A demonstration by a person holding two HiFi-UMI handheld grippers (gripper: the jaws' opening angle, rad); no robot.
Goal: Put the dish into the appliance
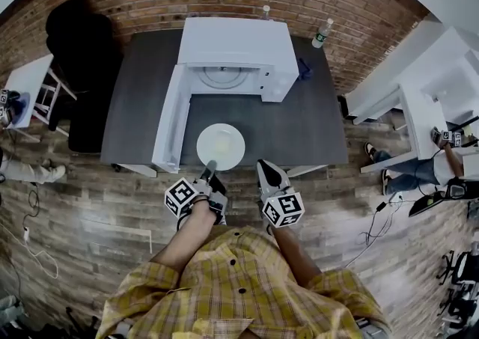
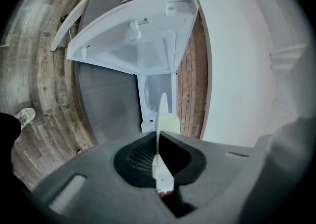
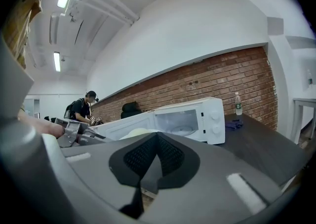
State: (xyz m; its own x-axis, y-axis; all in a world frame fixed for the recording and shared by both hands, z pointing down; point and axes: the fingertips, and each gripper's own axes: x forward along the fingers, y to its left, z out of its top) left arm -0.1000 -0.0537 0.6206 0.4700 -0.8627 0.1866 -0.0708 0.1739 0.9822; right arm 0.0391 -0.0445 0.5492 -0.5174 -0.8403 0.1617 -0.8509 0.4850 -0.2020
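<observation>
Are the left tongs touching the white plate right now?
Touching. The left gripper view shows the left tongs shut on the plate, with its rim pinched edge-on between the jaws.

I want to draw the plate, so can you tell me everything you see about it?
The plate is round, white and looks smooth like china, with something pale yellow on it. It lies flat at the front edge of the grey table, before the open microwave. The left claw pinches its near rim.
</observation>
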